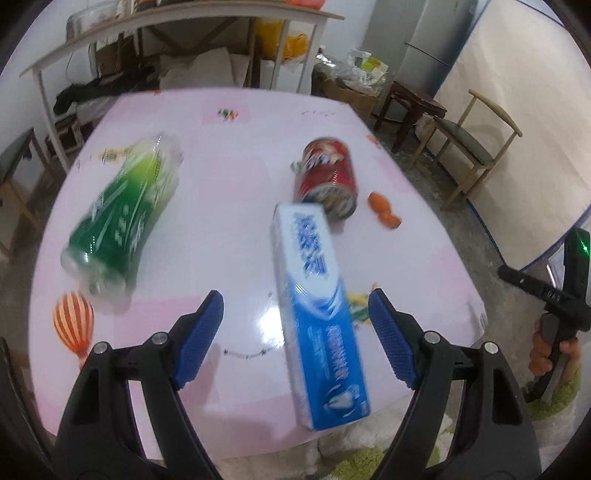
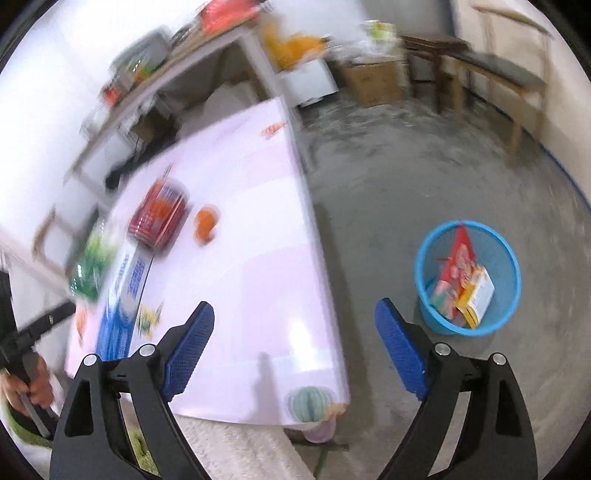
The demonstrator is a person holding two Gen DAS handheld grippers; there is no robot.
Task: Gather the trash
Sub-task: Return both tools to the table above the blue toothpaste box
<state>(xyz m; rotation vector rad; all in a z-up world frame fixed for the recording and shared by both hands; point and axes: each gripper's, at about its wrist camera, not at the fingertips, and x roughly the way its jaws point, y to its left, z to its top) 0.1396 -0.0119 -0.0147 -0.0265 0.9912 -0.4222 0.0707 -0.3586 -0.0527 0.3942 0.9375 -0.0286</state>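
Observation:
On the pink table (image 1: 229, 155) lie a blue toothpaste box (image 1: 317, 306), a red can (image 1: 327, 177) on its side, a green plastic bottle (image 1: 122, 218) on its side and a small orange wrapper (image 1: 386, 209). My left gripper (image 1: 295, 314) is open, above the table's near edge, with the toothpaste box between its jaws but not held. My right gripper (image 2: 293, 328) is open and empty over the table's near right corner (image 2: 317, 369). The right wrist view shows the box (image 2: 122, 295), can (image 2: 159, 214), bottle (image 2: 92, 266) and wrapper (image 2: 205, 223), blurred.
A blue mesh waste bin (image 2: 467, 284) with packaging inside stands on the grey floor right of the table. A long bench (image 1: 177, 29), cardboard boxes (image 1: 351, 92), a stool (image 1: 413, 103) and a chair (image 1: 476, 144) stand behind. The right gripper's handle (image 1: 554, 314) shows at right.

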